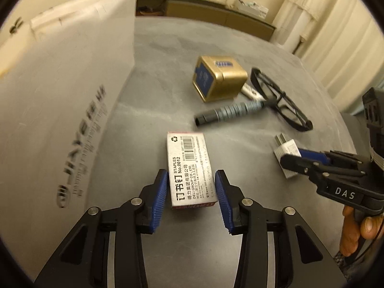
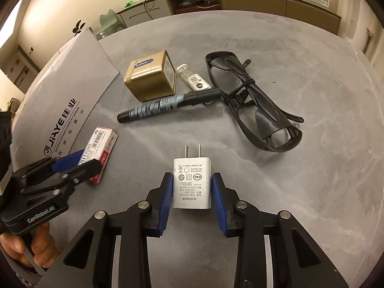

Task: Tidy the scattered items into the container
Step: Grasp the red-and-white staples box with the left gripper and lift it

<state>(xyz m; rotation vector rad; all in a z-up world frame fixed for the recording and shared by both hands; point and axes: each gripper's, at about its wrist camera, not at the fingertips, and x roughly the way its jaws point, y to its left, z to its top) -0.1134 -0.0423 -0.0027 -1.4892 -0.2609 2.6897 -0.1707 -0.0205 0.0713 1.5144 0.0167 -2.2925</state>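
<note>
Left gripper [image 1: 191,187]: its blue pads pinched the near end of the staples box [image 1: 190,165], which lay flat on the grey table [image 1: 156,76].
Right gripper [image 2: 192,192]: its blue pads were pressed against both sides of the white USB charger [image 2: 192,182], whose prongs pointed toward 12 o'clock.
Container: the grey JIAYE box [image 2: 69,96] stood at 10 o'clock from the charger, just beside the staples box.
Gold tin [image 2: 151,81]: lay on its side at 11 o'clock from the charger, close to the container's corner.
Black marker [image 2: 165,104]: lay just in front of the tin, its far end touching the glasses.
Black safety glasses [image 2: 252,100]: folded, at 1 o'clock from the charger.
Small white tube [image 2: 194,80]: lay between the tin and the glasses.
</note>
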